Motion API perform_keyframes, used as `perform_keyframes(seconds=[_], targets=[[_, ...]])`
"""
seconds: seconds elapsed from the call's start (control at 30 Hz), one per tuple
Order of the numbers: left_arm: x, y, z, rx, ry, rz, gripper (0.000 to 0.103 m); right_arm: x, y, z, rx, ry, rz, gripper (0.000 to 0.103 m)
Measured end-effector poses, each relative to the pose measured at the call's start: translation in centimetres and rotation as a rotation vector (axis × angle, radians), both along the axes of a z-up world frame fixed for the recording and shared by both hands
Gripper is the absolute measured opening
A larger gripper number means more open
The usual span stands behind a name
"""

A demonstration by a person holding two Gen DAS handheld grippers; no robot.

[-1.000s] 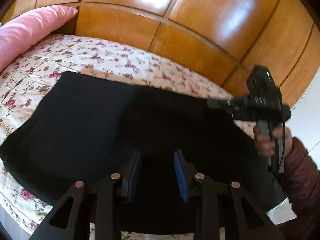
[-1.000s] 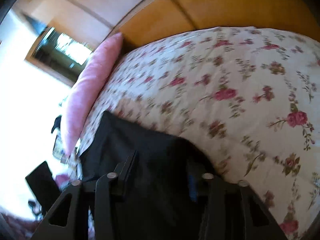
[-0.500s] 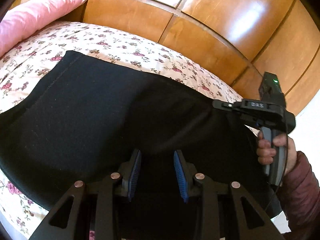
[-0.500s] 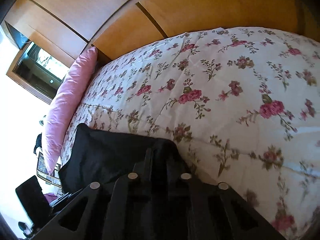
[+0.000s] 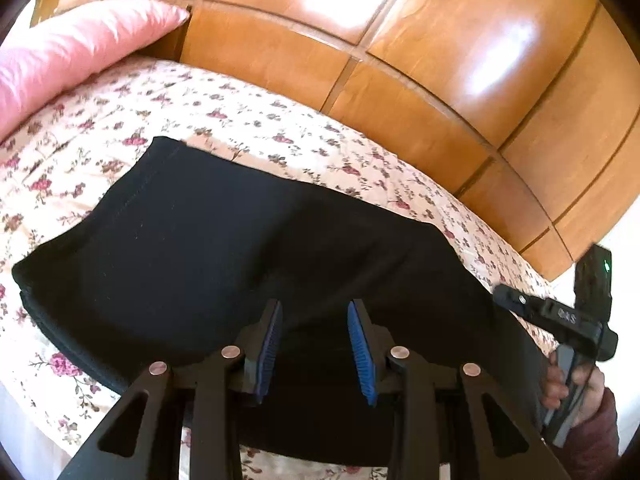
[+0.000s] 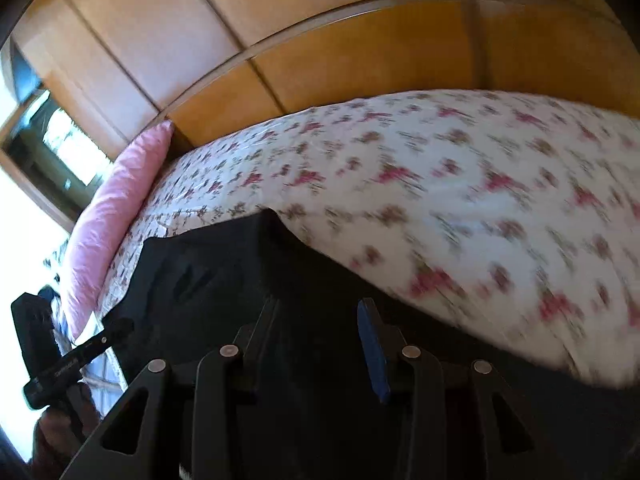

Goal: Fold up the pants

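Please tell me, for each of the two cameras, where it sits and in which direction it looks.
Left wrist: sits on the left gripper, looks over the black pants toward the wooden wall; shows its open blue pads and the person's right hand.
Right wrist: sits on the right gripper, looks across the floral bedspread; its fingers are apart.
Shared: pants, bedspread, pink pillow, wooden wall.

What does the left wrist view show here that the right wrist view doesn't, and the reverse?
Only the left wrist view: the whole spread of the black pants, lying folded on the bedspread, plus the right hand-held gripper at the pants' right edge. Only the right wrist view: a window at left and the left hand-held gripper seen from the side. Both share the pink pillow, the wooden panelling, and open jaws over black fabric.
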State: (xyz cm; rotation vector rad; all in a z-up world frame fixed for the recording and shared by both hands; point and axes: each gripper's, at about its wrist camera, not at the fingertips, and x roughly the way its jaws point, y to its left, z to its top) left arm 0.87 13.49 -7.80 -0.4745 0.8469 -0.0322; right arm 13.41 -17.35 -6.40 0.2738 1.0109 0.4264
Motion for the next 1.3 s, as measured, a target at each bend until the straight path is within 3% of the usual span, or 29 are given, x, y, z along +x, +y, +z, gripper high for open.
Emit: perform_keyframes(seconds=[0.23, 0.5, 0.77, 0.93, 1.03, 1.17, 1.3], targets=[[-0.4, -3.6, 0.5, 0.062, -0.027, -0.1, 0.034, -7.4, -9.5, -0.4, 0.063, 0.032, -0.211, 0.04], [-0.8, -8.8, -0.2, 0.115, -0.027, -0.24, 0.034, -14.1, -16.4, -1.1, 0.099, 0.063, -0.394, 0.04], [-1.8, -14.1, -0.5, 0.148, -0.041, -0.409, 0.035, -21.8, -22.7, -1.4, 0.334, 0.077, -0.582, 0.04], [-2.1, -15.8, -1.6, 0.145, -0.004, -0.466, 0.034, -26.8, -28.0, -2.4, 0.409, 0.045, -0.852, 0.041], [-1.8, -16.1, -2.1, 0.168, 0.023, -0.473, 0.034, -27.7, -29.8, -2.9, 0.397, 0.04, -0.939, 0.041], [-1.8, -16.7, -1.6, 0.21, 0.001, -0.473, 0.034, -27.8, -31.4, -3.5, 0.442, 0.013, -1.004, 0.041], [-1.2, -17.4, -1.6, 0.245, 0.008, -0.467, 0.034, -27.1, -32.2, -5.1, 0.48, 0.053, -1.071, 0.043]])
